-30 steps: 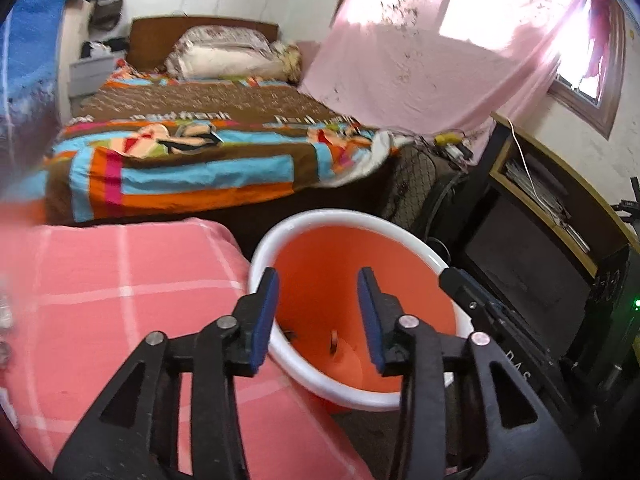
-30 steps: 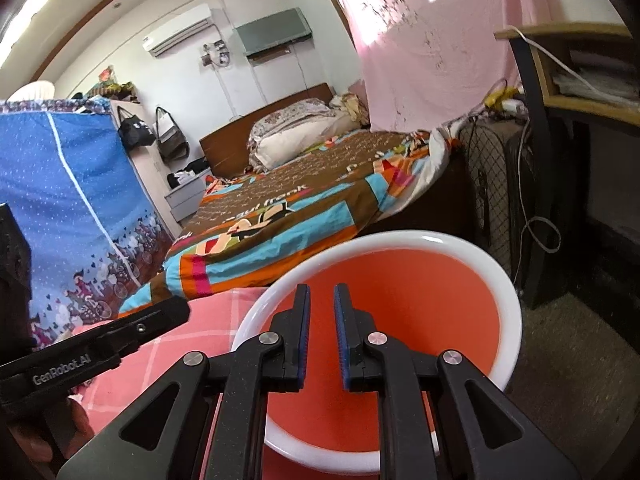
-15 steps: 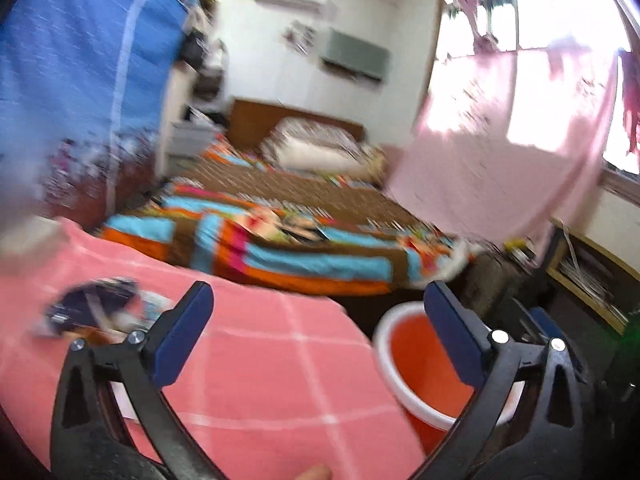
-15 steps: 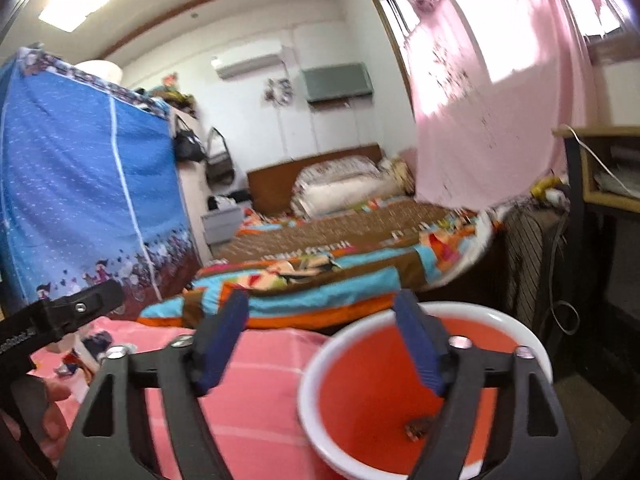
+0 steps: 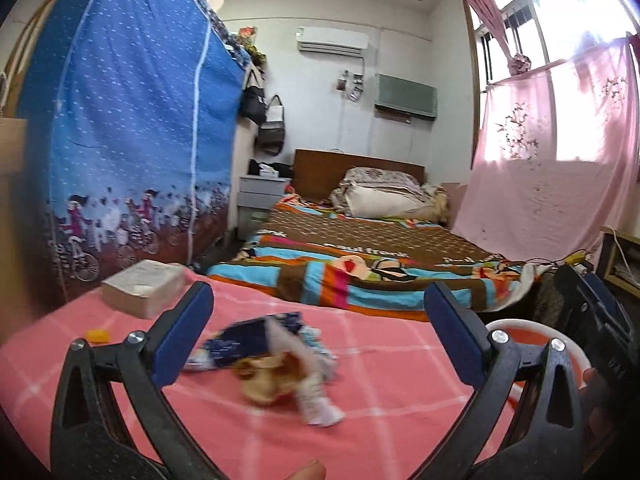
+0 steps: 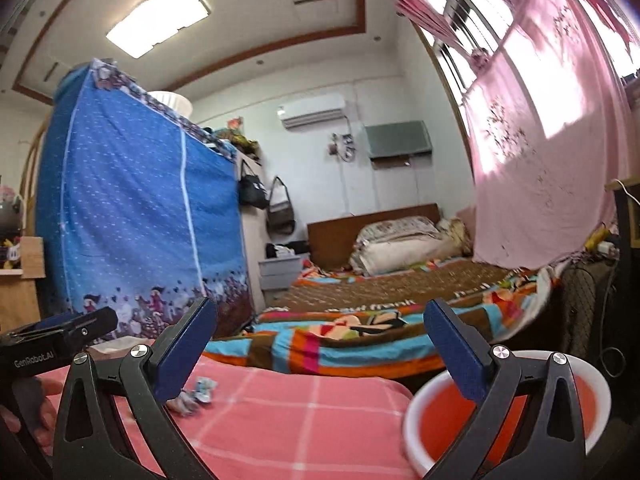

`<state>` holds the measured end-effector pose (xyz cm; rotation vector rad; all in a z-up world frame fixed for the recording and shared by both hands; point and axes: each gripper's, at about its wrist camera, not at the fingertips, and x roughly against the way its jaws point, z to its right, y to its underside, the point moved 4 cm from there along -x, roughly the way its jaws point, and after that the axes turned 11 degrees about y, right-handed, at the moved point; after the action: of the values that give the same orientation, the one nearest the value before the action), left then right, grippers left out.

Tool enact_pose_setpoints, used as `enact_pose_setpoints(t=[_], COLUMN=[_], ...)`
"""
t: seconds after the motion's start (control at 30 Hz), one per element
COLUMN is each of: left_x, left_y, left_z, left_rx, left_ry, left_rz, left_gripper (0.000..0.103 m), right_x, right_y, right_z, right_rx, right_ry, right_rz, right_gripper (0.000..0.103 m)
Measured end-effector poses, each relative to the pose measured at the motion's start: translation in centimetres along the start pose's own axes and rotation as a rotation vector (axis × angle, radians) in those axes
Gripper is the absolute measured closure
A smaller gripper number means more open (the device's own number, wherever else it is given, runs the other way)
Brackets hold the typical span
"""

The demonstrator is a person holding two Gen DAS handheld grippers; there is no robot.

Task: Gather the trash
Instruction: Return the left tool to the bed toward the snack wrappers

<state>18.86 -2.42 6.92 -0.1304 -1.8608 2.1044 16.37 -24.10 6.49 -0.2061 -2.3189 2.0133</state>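
Observation:
A pile of trash lies on the pink checked cloth: a dark blue wrapper, crumpled white paper and a brownish scrap, all blurred. My left gripper hovers just before it, open and empty. The orange bucket with a white rim stands low at the right, off the table edge. In the right wrist view my right gripper points level over the cloth, its jaws opening with nothing between them. The bucket sits under its right finger, and crumpled wrappers lie by its left finger.
A pale box and a small yellow piece sit at the cloth's far left. Behind are a bed with a striped blanket, a blue fabric wardrobe and a dark shelf unit at the right. A hand holds the left tool.
Both grippers swung left, away from above the bucket and toward the pink cloth. Both jaws went from narrow to wide. The trash pile came into view; the bucket slid to the right edge.

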Motion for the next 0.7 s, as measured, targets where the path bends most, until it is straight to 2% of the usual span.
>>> enact_pose_setpoints(t=[0.23, 0.4, 0.53, 0.7], left_x=[2.2, 3.2, 3.3, 2.3], left_y=[0.4, 0.8, 1.2, 2.1], left_z=[-3.6, -5.5, -6.7, -7.6], left_rx=[-0.021, -0.053, -0.051, -0.007], left_ry=[-0.056, -0.072, -0.067, -0.043], left_rz=[0.016, -0.002, -0.043, -0.134], left_gripper=[0.008, 0.008, 0.008, 0.009], right_x=[-0.3, -0.5, -0.8, -1.9], right_y=[1.0, 2.0, 2.8, 4.3], right_z=[-3.7, -6.1, -7.8, -9.9], right_rx=[0.052, 0.101, 0.137, 0.207], right_ry=[-0.065, -0.107, -0.143, -0.189], right_rz=[-0.010, -0.044, -0.085, -0.198], right_gripper=[0.000, 0.000, 0.000, 0.000])
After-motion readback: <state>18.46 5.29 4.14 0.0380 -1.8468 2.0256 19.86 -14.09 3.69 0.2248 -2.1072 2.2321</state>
